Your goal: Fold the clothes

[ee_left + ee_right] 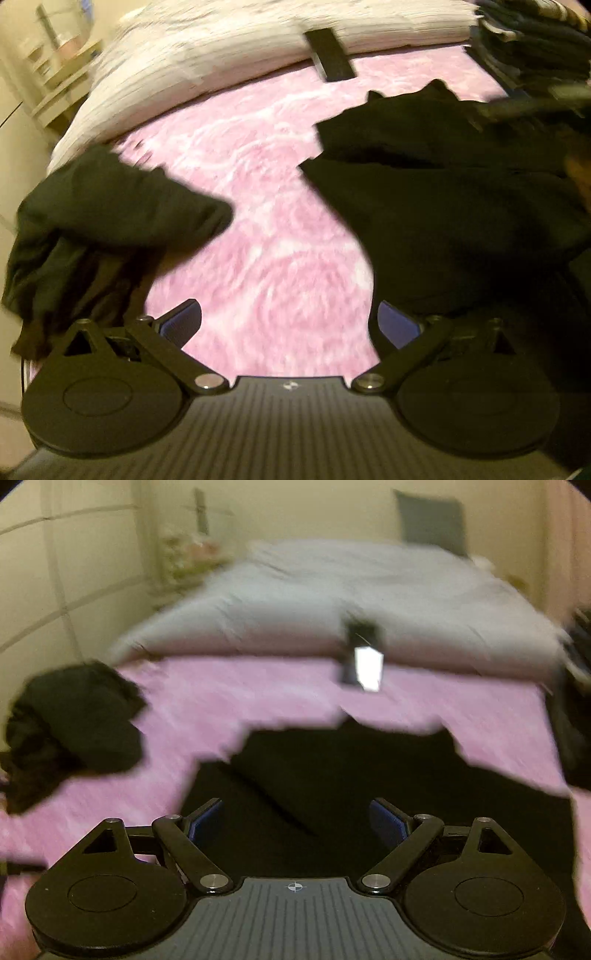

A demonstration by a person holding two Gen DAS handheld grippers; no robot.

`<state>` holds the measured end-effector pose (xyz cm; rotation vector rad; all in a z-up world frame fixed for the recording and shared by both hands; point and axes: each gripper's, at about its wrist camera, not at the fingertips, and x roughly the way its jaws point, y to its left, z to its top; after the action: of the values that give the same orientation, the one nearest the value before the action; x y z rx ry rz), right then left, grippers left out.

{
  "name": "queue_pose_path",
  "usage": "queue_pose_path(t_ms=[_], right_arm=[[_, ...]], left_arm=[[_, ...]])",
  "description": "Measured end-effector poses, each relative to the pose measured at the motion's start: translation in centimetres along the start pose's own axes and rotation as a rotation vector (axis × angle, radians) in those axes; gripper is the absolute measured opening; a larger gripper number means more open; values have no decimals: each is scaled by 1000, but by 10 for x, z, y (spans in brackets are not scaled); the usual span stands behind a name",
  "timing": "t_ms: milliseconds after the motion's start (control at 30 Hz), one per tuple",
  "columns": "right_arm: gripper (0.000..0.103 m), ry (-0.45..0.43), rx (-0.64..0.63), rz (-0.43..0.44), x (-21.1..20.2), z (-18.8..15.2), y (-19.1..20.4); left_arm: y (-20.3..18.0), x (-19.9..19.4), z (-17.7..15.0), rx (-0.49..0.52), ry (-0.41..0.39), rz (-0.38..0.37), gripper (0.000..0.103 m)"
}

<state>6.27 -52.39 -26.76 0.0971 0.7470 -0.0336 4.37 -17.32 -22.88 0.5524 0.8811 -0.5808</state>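
Both grippers, left [288,325] and right [295,821], had jaws spread wide, holding nothing. 1 black garment [351,775] lay flat between and beyond the right jaws; another [110,229] sat bunched left of the left jaws.

The place is a bedroom in a home. A bed [388,602] fills most of the room, its far half covered by a pale grey quilt [332,590] and its near half by a pink fleecy blanket [266,229]. A grey pillow [430,518] leans upright against the cream wall at the head. Dark clothes [74,723] lie in a heap on the blanket, and another dark garment [332,782] is spread out beside them. A phone [364,657] rests at the quilt's edge. Light shelves [55,62] stand beside the bed; their contents are too blurred to identify.
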Motion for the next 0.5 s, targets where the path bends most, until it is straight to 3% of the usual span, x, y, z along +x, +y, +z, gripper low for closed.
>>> queue_pose_path(t_ms=[167,300,367,500], right_arm=[[88,102,149,-171,-26,-25,-88],[88,105,300,-290,-49,-39,-160],[88,108,348,-301,-46,-41,-187],[87,124,391,-209,-28,-38,-231]], left_arm=[[-27,38,37,165,-67,-68,98],[-55,72,75,261,-108,-117,98],[-67,89,92,283,-114,-132,98],[-88,111,116,294,-109,-156,98]])
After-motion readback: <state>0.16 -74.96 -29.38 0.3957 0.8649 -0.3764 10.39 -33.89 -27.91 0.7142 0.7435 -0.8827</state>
